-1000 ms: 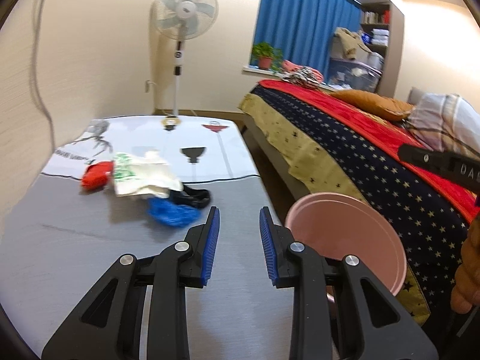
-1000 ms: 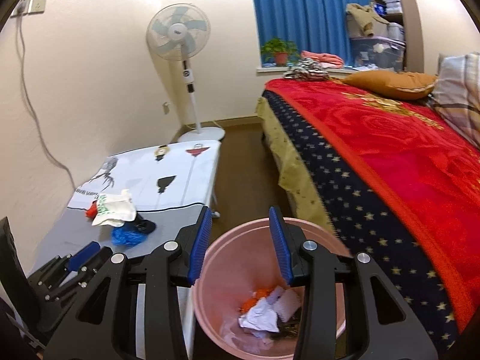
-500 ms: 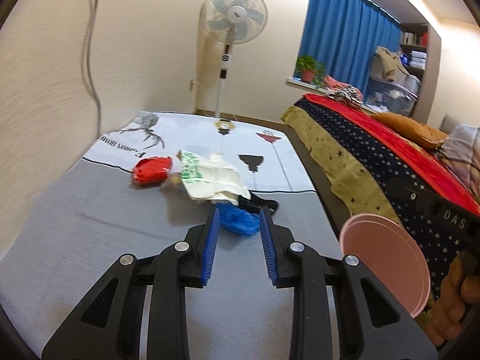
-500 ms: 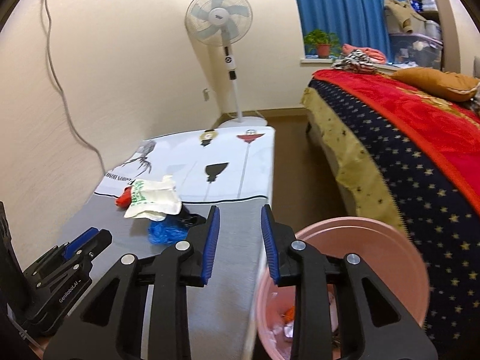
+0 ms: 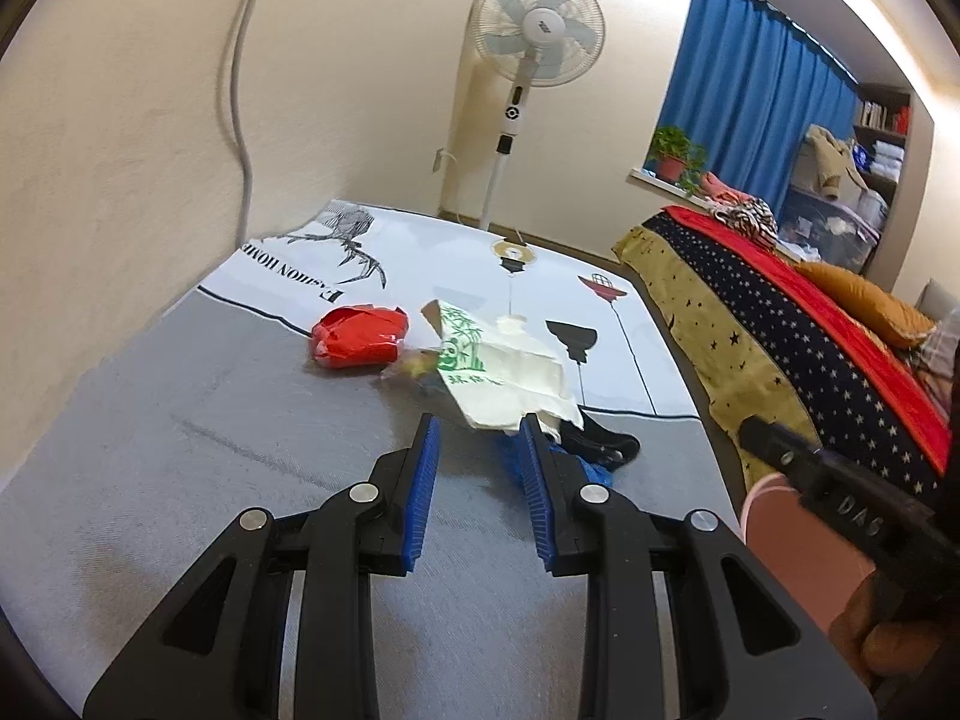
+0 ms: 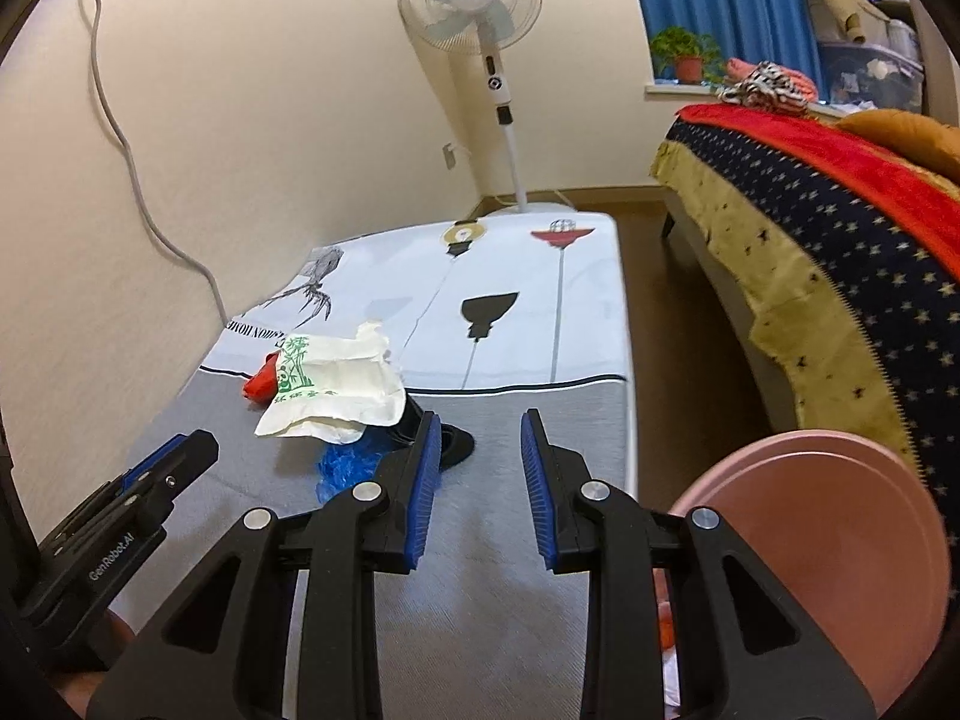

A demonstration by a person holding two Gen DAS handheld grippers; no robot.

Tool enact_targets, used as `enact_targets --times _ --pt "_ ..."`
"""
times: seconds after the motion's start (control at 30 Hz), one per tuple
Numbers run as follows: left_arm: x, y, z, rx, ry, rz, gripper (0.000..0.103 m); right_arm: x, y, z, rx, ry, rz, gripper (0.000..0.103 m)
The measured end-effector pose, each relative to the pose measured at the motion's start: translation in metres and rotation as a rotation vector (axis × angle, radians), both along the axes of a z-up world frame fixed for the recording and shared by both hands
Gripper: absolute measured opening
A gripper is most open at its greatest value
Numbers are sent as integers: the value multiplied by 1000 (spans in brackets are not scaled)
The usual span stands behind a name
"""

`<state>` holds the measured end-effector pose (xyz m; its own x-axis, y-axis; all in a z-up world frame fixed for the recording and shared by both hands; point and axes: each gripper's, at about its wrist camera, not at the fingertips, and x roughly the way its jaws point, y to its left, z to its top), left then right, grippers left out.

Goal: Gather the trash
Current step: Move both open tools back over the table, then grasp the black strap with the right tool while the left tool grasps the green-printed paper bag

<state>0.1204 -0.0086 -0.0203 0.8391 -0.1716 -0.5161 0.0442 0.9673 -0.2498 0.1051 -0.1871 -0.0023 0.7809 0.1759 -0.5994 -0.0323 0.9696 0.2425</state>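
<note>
Trash lies in a small heap on the table: a red crumpled wrapper, a white paper bag with green print, a blue crumpled plastic piece and a black item. My left gripper is open and empty, its tips just short of the paper bag and the blue piece. My right gripper is open and empty over the table, right of the heap: paper bag, blue piece, red wrapper. A pink bin stands beside the table at the right.
A standing fan is beyond the table's far end. A bed with a red and starred cover runs along the right, with a strip of floor between. A grey cable hangs on the left wall.
Both grippers have swung left, away from the pink bin, and moved toward the trash heap. The left gripper's tips now reach the paper bag and blue piece. Both stay open.
</note>
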Motion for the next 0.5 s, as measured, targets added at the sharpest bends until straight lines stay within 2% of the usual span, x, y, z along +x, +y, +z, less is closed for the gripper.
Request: enact_targets --times 0.3,0.33,0.4,0.5 --pt "27 6 -14 -76 47 4 28 37 13 -32 21 69 23 29" --pt "29 5 -15 -82 49 4 29 41 13 -35 26 77 25 29" --pt "34 6 -15 -100 52 10 43 46 13 -39 36 90 28 30" --pt "42 9 -23 -164 80 7 44 55 11 -47 65 117 32 33"
